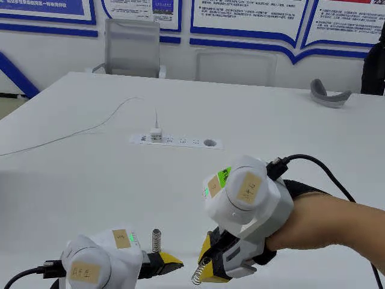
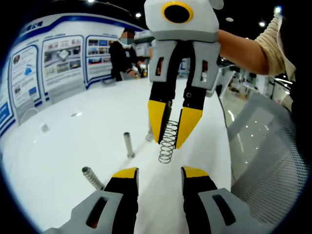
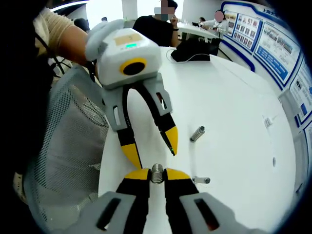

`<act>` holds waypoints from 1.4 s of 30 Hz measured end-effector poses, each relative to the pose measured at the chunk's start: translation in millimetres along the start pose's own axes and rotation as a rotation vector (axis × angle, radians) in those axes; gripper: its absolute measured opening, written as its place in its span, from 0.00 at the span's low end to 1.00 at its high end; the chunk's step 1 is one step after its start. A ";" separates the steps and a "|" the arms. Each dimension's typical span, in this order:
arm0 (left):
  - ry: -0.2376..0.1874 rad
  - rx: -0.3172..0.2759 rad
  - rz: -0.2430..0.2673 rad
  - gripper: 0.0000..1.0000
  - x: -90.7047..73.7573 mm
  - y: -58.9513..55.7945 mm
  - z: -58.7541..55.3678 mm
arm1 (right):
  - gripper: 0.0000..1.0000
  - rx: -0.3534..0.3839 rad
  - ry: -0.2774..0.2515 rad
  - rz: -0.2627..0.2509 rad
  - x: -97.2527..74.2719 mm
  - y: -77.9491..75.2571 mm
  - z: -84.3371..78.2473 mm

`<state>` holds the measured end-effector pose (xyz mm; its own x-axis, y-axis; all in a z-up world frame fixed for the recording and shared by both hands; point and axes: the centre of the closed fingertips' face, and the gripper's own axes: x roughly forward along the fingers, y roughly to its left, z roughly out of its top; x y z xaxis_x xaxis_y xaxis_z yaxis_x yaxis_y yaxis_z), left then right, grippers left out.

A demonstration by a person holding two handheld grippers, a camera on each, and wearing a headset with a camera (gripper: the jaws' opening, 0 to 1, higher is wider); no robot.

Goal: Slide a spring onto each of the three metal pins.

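While the right gripper (image 2: 168, 140) pinches a spring (image 2: 166, 151), left gripper (image 2: 158, 173) wide and empty, it likely next needs aligning over the bare pin (image 2: 128, 145).

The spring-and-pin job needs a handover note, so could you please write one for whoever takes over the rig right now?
Right gripper: shut on a coiled steel spring, over the white table.
Left gripper: open, empty, facing it.
Pins: one upright metal pin appears to carry a spring already; a bare metal pin stands near it.
Left: slide the held spring onto the bare pin, then fit any pin still bare.
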<state>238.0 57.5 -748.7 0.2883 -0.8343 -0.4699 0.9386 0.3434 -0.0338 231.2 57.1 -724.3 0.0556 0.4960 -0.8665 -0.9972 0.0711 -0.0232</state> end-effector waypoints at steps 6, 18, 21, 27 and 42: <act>0.000 -0.018 0.007 0.41 -1.3 2.2 -4.4 | 0.13 0.011 -0.001 -0.013 -5.1 -7.4 -1.7; -0.002 -0.045 0.020 0.48 -3.9 4.6 -10.6 | 0.13 0.020 0.006 -0.032 -11.9 -18.5 -3.5; 0.000 -0.049 0.023 0.49 -4.0 5.0 -12.5 | 0.13 0.020 0.011 -0.039 -14.5 -23.6 -3.8; -0.002 -0.055 0.026 0.50 -4.3 5.9 -13.2 | 0.13 0.024 0.019 -0.054 -19.2 -34.7 -4.6; 0.002 -0.072 0.023 0.51 -3.7 6.0 -15.3 | 0.13 0.029 0.079 -0.088 -24.7 -64.7 -16.2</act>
<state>239.6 69.2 -760.6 0.3096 -0.8248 -0.4731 0.9156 0.3929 -0.0857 293.5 26.2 -709.5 0.1379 0.4172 -0.8983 -0.9867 0.1367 -0.0880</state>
